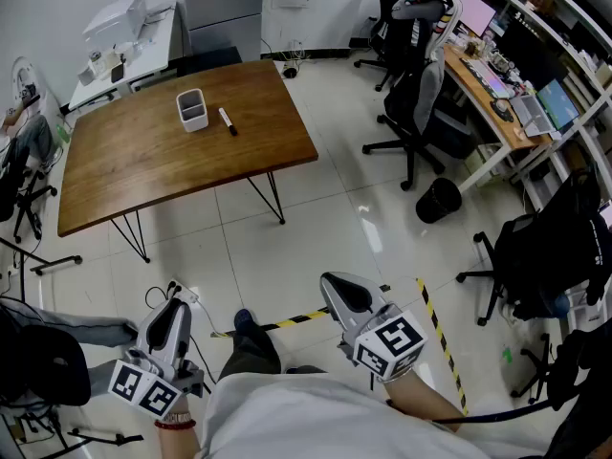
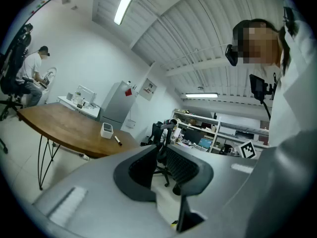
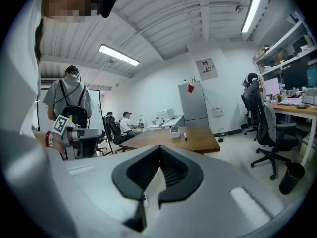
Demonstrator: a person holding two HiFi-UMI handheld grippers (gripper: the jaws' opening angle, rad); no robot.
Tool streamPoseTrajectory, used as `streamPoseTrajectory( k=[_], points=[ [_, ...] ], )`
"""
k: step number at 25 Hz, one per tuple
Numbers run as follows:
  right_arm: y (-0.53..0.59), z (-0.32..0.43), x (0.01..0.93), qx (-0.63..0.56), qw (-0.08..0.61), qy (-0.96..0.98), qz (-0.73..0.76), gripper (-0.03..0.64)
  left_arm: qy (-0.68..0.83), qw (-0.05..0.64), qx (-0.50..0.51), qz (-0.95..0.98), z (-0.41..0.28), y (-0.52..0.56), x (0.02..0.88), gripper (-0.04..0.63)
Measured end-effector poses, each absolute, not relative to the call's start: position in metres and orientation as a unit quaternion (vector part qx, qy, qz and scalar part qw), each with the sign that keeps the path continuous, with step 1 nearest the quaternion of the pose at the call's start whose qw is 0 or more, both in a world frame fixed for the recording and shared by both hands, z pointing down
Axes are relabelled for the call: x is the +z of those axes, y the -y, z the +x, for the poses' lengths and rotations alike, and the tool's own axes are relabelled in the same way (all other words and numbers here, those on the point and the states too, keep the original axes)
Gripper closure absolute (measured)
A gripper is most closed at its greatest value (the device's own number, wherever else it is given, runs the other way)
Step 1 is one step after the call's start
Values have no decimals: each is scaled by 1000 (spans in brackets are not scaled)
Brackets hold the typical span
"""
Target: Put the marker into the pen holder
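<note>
Head view: white rectangular pen holder [image 1: 192, 110] stands on brown wooden counter [image 1: 124, 170], black marker [image 1: 228, 120] lying just beside it, left gripper [image 1: 175, 306] and right gripper [image 1: 335, 285] well apart from both. Left gripper view: jaws clenched, empty. Right gripper view: likewise.

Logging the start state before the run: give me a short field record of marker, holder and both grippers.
marker: lying on the table beside the pen holder, not touching
pen holder: white, upright on the table
left gripper: shut, empty, well short of the table
right gripper: shut, empty, well short of the table
task: not yet started
</note>
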State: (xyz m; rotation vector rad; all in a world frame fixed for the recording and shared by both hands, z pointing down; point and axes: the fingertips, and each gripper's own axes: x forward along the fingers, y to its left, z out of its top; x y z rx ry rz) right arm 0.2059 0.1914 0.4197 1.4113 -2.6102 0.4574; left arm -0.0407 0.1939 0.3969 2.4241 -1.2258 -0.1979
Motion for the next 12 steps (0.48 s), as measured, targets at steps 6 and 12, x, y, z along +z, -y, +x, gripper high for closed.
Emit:
streamPoseTrajectory(
  k=[6,12],
  points=[
    [-114,164,400,141,52,866,477,617,432,199,-74,876,-82,-111,384,531],
    [-50,126,397,143,56,868,472,617,416,184,-75,887,-107,-45,371,531]
  ],
)
